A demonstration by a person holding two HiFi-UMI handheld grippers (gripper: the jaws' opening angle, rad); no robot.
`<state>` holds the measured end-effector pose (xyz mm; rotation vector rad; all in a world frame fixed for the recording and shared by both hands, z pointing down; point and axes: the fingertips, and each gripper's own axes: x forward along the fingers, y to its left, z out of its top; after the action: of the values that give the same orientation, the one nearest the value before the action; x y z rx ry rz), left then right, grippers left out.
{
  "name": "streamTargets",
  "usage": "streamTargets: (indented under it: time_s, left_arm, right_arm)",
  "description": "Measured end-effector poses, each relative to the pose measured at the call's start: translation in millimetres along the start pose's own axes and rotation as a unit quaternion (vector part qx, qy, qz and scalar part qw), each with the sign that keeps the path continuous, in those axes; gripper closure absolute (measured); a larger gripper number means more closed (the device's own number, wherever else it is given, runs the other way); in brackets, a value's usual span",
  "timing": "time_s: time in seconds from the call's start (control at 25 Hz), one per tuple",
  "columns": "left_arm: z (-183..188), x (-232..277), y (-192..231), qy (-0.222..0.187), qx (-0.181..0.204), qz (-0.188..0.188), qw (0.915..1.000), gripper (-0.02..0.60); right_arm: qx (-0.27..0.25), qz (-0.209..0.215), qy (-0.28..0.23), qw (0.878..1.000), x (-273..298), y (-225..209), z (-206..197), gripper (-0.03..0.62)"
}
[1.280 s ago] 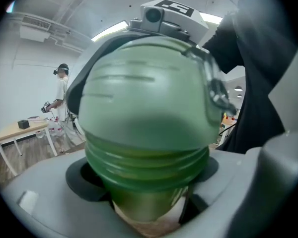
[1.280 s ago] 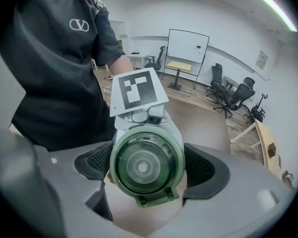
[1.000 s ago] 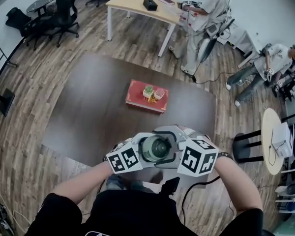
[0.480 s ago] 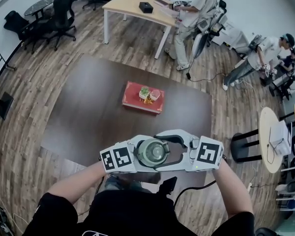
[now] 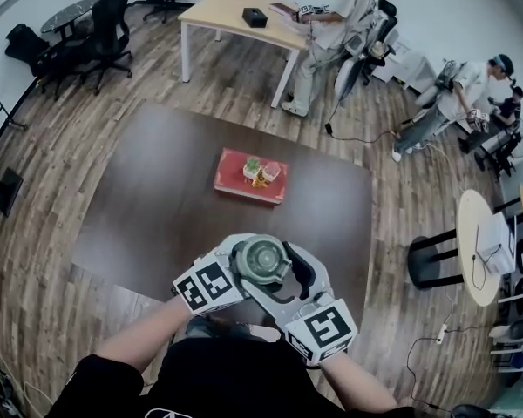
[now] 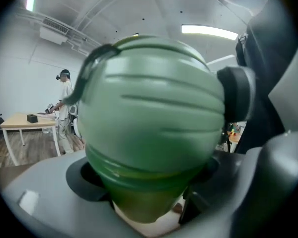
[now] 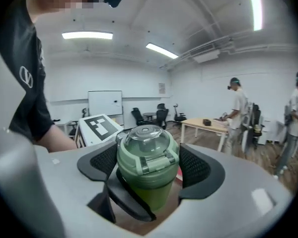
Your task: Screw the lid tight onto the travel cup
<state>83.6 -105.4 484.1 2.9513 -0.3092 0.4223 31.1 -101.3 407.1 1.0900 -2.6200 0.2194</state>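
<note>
1. The right tongs (image 7: 148, 168) have swung round from the side and now come at the travel cup (image 5: 263, 260) from the person's side. Their jaws have just been closing on the lid (image 7: 145, 142), and the pads look snug on both flanks. I'd guess it's a fresh grip for another tightening turn.
2. The left tongs (image 6: 149, 202) clamp the cup's green body just below the lid.
3. The pads hide the thread seam, so I can't tell how tight the lid is.
</note>
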Motion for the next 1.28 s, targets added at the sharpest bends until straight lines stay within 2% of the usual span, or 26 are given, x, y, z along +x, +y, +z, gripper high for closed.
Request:
streamTargets:
  time_s: [0.08, 0.2, 0.36, 0.48, 0.6, 0.72, 0.8, 0.84, 0.88, 0.96, 1.04, 1.12, 1.2, 1.28]
  left_arm:
    - [-0.9, -1.0, 1.0, -0.003, -0.007, 0.002, 1.0, 0.161]
    - [-0.5, -2.0, -0.1, -0.006, -0.015, -0.004, 0.9999, 0.161]
    - [5.6, -3.7, -3.6, -0.013, -0.02, -0.023, 0.9994, 0.161]
    - [12.8, -9.1, -7.3, -0.016, -0.012, -0.041, 0.999, 0.161]
    - [15.2, -10.7, -18.6, -0.007, -0.003, -0.063, 0.998, 0.161]
    - [16.0, -10.0, -28.7, 0.002, 0.001, -0.079, 0.9969, 0.161]
    - [17.9, -10.5, -28.3, 0.004, 0.007, -0.075, 0.9972, 0.161]
    - [18.8, -11.4, -25.6, 0.003, 0.008, -0.068, 0.9977, 0.161]
    - [19.8, -12.6, -21.8, 0.002, 0.008, -0.058, 0.9983, 0.161]
    - [22.3, -14.9, -12.9, -0.003, 0.003, -0.035, 0.9994, 0.161]
    - [23.3, -16.8, -5.2, -0.006, -0.004, -0.015, 0.9999, 0.161]
    - [22.4, -18.3, -1.0, -0.007, -0.01, -0.005, 0.9999, 0.161]
    - [20.0, -17.7, -0.8, -0.002, -0.01, -0.004, 0.9999, 0.161]
    - [16.2, -15.8, -2.9, 0.004, -0.008, -0.008, 0.9999, 0.161]
  right_arm:
    - [0.009, -0.034, -0.01, 0.999, 1.3, 0.4, 0.9, 0.192]
    - [0.004, -0.01, -0.029, 1.0, -0.7, 0.8, 2.8, 0.189]
    - [-0.041, 0.103, -0.056, 0.992, -16.8, 5.4, 5.3, 0.189]
    - [-0.077, 0.176, -0.037, 0.981, -22.8, 9.4, -0.9, 0.189]
    - [-0.087, 0.238, -0.025, 0.967, -22.5, 8.1, 1.7, 0.189]
    - [-0.082, 0.308, -0.016, 0.948, -25.8, 10.3, 10.2, 0.189]
    - [-0.095, 0.332, -0.007, 0.938, -24.4, 13.5, 10.7, 0.191]
    - [-0.099, 0.331, -0.01, 0.938, -22.6, 14.3, 11.6, 0.195]
    - [-0.101, 0.321, -0.02, 0.941, -20.5, 14.2, 13.5, 0.197]
    - [-0.093, 0.275, -0.053, 0.956, -15.8, 11.5, 18.9, 0.199]
    - [-0.069, 0.199, -0.085, 0.974, -11.2, 8.6, 23.1, 0.2]
    - [-0.034, 0.105, -0.107, 0.988, -7.8, 7.2, 25.0, 0.201]
    - [0.003, 0.016, -0.129, 0.992, -7.8, 6.0, 24.5, 0.203]
    - [0.021, -0.04, -0.149, 0.988, -9.4, 5.9, 21.4, 0.203]
